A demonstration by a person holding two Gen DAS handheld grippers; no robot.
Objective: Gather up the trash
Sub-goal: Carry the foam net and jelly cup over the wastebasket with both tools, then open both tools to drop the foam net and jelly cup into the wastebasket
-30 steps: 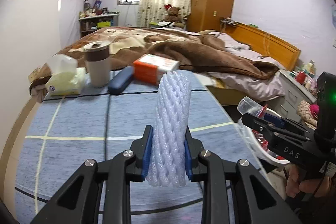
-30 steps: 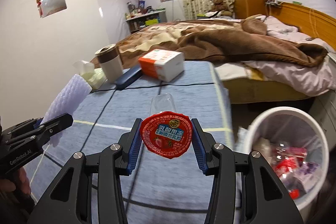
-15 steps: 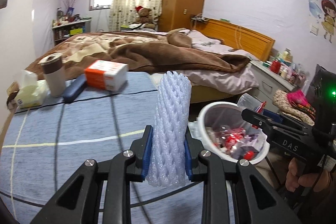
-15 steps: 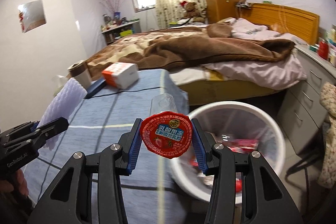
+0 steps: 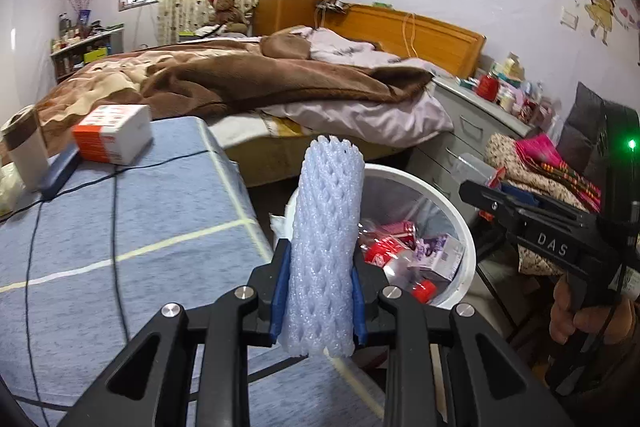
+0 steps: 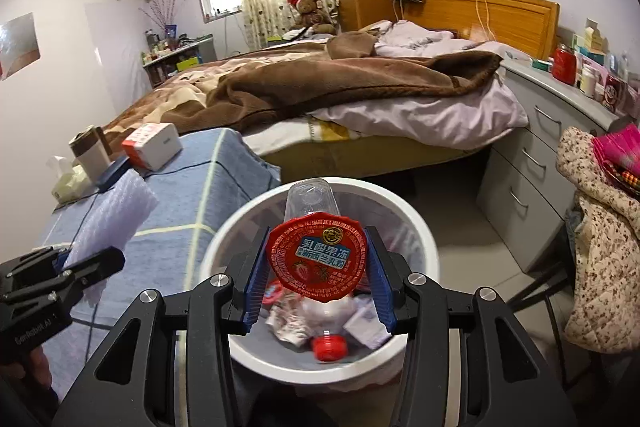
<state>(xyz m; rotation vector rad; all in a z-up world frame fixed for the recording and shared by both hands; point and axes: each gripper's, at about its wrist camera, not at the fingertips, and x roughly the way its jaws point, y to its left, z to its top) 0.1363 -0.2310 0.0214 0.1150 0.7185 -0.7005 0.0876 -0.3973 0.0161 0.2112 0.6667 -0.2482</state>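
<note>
A foam net sleeve [image 5: 326,247] is being pinched in the left tool [image 5: 319,297] and a jelly cup [image 6: 316,255] clamped in the right tool [image 6: 318,281] over the trash bin [image 6: 416,219], so both should probably be getting centred before being let go.

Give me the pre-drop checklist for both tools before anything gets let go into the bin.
1. Right tool clamped on the jelly cup: ok.
2. Jelly cup in line with the opening of the white bin: ok in the right wrist view; height above the rim cannot tell.
3. Left tool clamped on the foam net sleeve: ok.
4. Foam net sleeve over the bin: not ok; it appears to sit at the near left rim, beside the blue table.
5. Room in the bin: ok; the trash lies low inside.
6. The two tools apart from each other: ok.
</note>
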